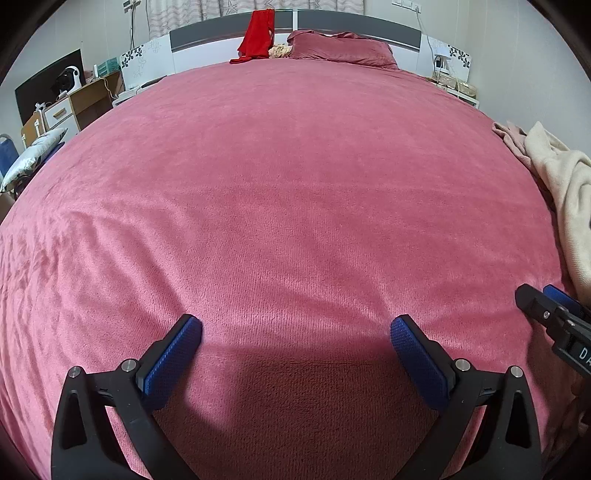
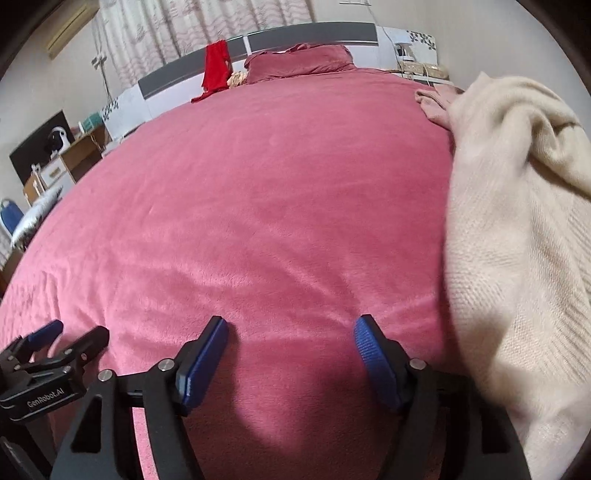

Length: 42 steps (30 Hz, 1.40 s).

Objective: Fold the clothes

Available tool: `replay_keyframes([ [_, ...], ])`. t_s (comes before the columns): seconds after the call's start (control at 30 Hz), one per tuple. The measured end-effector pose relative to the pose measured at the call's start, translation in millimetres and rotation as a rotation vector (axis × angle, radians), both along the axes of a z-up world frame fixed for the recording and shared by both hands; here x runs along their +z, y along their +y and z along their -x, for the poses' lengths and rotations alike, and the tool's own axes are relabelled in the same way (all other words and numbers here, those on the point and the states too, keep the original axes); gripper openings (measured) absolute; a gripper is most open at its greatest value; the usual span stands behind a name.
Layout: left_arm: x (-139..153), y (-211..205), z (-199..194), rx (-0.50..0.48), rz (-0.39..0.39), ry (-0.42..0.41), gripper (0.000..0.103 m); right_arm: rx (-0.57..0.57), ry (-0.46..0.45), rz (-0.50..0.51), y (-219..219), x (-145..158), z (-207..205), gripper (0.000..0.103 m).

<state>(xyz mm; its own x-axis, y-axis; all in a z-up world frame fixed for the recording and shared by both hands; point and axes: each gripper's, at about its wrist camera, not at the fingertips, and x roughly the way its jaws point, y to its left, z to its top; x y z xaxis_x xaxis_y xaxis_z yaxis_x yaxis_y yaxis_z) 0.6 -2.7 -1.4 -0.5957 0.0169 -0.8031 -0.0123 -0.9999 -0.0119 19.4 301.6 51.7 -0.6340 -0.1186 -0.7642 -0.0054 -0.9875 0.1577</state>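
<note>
Red garment (image 1: pixel 255 35): draped over the headboard at the far end of the bed, well apart from both grippers; a long stretch across the bed for it could crease the cover.
Bed (image 1: pixel 288 192): the pink plush cover lies broad and bare in the middle; the pile looks soft enough that a low pass may pinch it along with any clothing.
Left gripper (image 1: pixel 295 332): jaws spread fully wide, nothing between them, tilted down over the near part of the bed; I reckon it is too far left to help unless it crosses over.
Right gripper (image 2: pixel 291 332): jaws partly apart, empty, angled down at bare cover, with the sweater just to its right.
Two grippers together: they hang close side by side, so a quick turn right by both could knock one into the other.
Cream sweater (image 2: pixel 517 221): heaped at the right edge of the bed, bunched and layered; a grab at the heap may catch several folds at once or tug it off the edge.
Pink cloth (image 2: pixel 434 103): tucked against the far side of the sweater; it may drag along with it.
</note>
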Motion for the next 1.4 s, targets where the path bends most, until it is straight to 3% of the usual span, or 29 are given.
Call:
replay_keyframes([
  [0.63, -3, -1, 0, 0.002, 0.024, -0.002, 0.103, 0.000, 0.014, 0.028, -1, 1, -5, 0.076],
  [0.97, -2, -1, -1, 0.012, 0.062, 0.004, 0.103, 0.009, 0.005, -0.021, -9, -1, -4, 0.079],
  [1.2, -3, -6, -2, 0.006, 0.024, -0.005, 0.103, 0.017, 0.001, -0.030, -10, -1, 0, 0.081],
  [1.4, -3, -7, -3, 0.016, 0.040, -0.010, 0.103, 0.029, -0.010, -0.049, -15, -2, 3, 0.085],
])
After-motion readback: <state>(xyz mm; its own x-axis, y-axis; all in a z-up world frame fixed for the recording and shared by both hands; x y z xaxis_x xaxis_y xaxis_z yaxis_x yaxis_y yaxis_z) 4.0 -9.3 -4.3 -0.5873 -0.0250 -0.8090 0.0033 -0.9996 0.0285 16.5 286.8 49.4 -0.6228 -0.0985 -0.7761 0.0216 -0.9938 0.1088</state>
